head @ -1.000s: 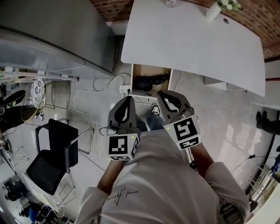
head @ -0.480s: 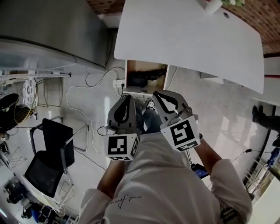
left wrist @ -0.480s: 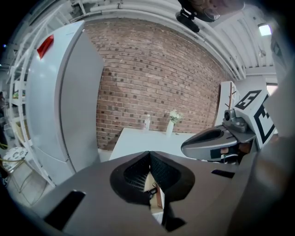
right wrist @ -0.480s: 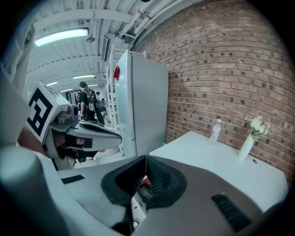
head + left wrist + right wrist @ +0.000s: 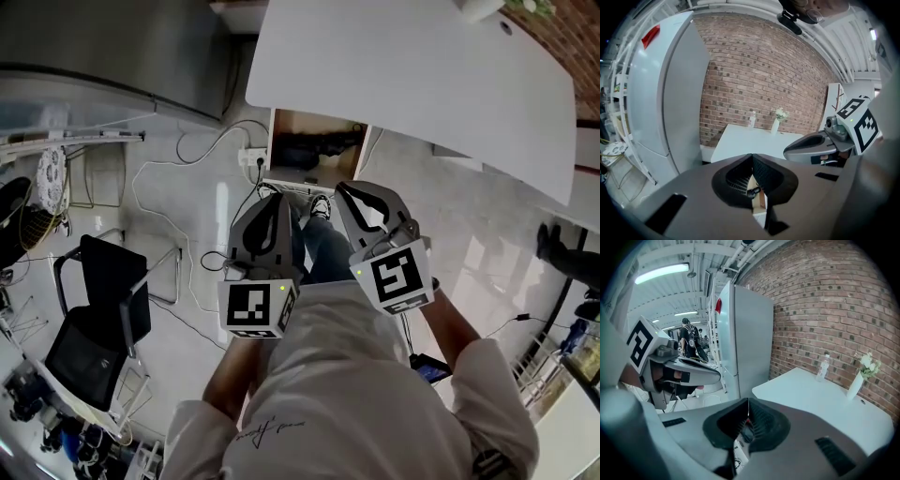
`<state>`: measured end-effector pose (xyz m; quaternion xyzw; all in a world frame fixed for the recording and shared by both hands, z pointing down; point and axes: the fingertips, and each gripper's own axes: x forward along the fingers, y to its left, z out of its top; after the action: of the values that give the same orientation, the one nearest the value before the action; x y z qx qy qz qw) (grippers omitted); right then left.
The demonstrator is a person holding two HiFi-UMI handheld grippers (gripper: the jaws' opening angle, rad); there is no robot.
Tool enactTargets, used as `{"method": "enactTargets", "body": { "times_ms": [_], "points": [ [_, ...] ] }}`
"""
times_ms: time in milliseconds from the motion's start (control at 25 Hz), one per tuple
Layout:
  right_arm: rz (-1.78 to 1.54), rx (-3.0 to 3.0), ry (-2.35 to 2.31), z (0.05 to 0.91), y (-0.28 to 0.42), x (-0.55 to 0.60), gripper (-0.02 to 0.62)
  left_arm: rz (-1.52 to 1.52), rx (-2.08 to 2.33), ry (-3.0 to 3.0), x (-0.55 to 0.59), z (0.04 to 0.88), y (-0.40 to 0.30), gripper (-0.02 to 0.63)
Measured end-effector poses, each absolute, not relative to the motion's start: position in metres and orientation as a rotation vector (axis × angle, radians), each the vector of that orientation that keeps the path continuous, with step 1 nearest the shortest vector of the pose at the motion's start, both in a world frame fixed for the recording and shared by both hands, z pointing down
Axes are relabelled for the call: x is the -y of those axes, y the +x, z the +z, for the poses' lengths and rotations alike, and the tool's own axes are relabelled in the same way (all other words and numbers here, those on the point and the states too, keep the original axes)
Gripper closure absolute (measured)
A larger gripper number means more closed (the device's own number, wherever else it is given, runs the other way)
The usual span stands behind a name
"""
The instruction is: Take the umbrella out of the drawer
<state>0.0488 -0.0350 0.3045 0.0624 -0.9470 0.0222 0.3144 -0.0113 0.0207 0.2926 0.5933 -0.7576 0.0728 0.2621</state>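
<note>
Wooden open-topped drawer (image 5: 302, 125) below the white rounded surface (image 5: 403, 75), its black folded umbrella (image 5: 314, 150) not yet touched.
The dark bundle lying in the drawer, upper middle of the head view, reads to me as the umbrella, though it is blurred; I can make out nothing else in there. The grey left gripper (image 5: 275, 199) and grey right gripper (image 5: 347, 192) hang at frame centre, well apart from it, jaws pressed together on nothing. They should spread before reaching in, then pinch across the bundle's middle and lift it clear of the front wall.
</note>
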Motion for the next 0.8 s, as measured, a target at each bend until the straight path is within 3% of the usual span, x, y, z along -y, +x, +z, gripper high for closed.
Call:
{"method": "enactTargets", "body": {
  "times_ms": [800],
  "points": [
    [0.040,2.413,0.056,0.375,0.030,0.041,0.578,0.154,2.071,1.462,-0.025,0.350,-0.030,0.589]
  ]
}}
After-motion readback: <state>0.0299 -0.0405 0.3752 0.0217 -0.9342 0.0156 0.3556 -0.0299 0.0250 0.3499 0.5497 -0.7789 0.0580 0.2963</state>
